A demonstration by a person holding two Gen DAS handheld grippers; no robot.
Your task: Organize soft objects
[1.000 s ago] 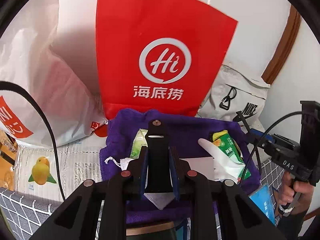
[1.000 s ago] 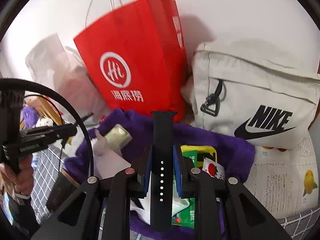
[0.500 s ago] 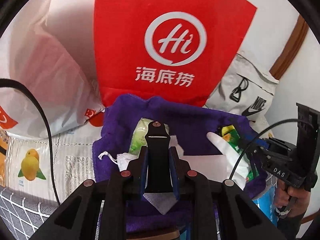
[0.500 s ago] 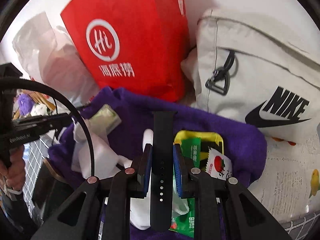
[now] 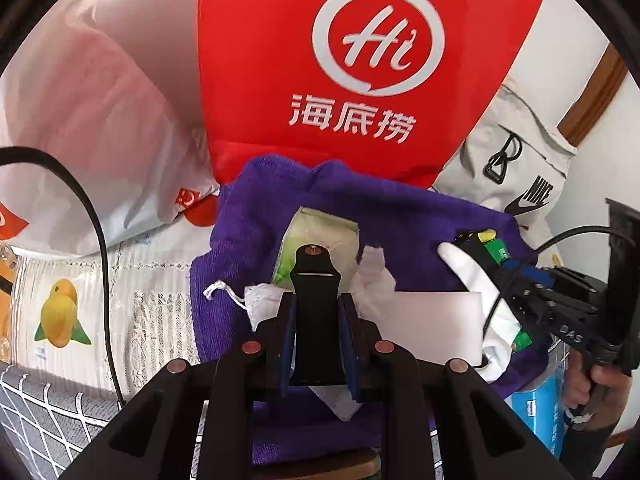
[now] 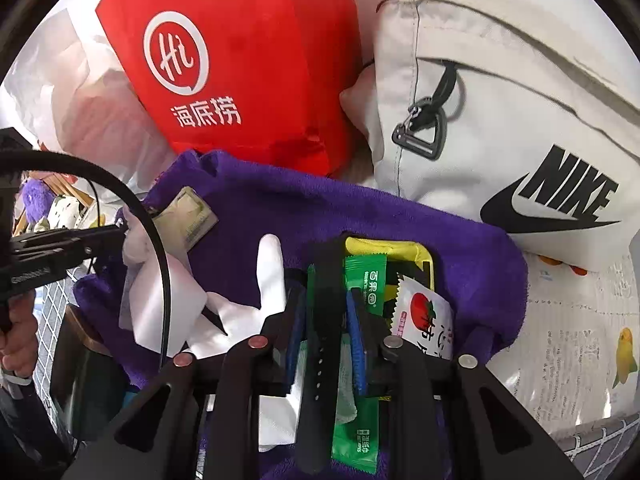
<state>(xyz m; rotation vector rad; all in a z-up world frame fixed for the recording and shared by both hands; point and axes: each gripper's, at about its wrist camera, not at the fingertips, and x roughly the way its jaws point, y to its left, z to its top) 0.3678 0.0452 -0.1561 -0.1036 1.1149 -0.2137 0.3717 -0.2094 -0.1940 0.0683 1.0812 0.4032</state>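
A purple towel (image 5: 404,216) (image 6: 352,216) lies spread with small soft items on it. My left gripper (image 5: 316,320) is shut on a black watch strap half (image 5: 314,276), held over a green tissue pack (image 5: 320,228) and a white drawstring pouch (image 5: 260,300). My right gripper (image 6: 326,316) is shut on the other black strap half with holes (image 6: 318,344), low over a green wipe sachet (image 6: 362,280), a tomato sauce sachet (image 6: 424,316), a yellow packet (image 6: 400,248) and a white glove (image 6: 268,276).
A red Hi paper bag (image 5: 360,72) (image 6: 248,56) stands behind the towel. A white Nike bag (image 6: 520,128) is at the right, a white plastic bag (image 5: 92,120) at the left. A fruit-print mat (image 5: 80,300) covers the surface; a blue pack (image 5: 544,412) lies near the right.
Both grippers have moved forward and down toward the towel, each still holding its strap half. The towel and the items on it now look larger and closer.
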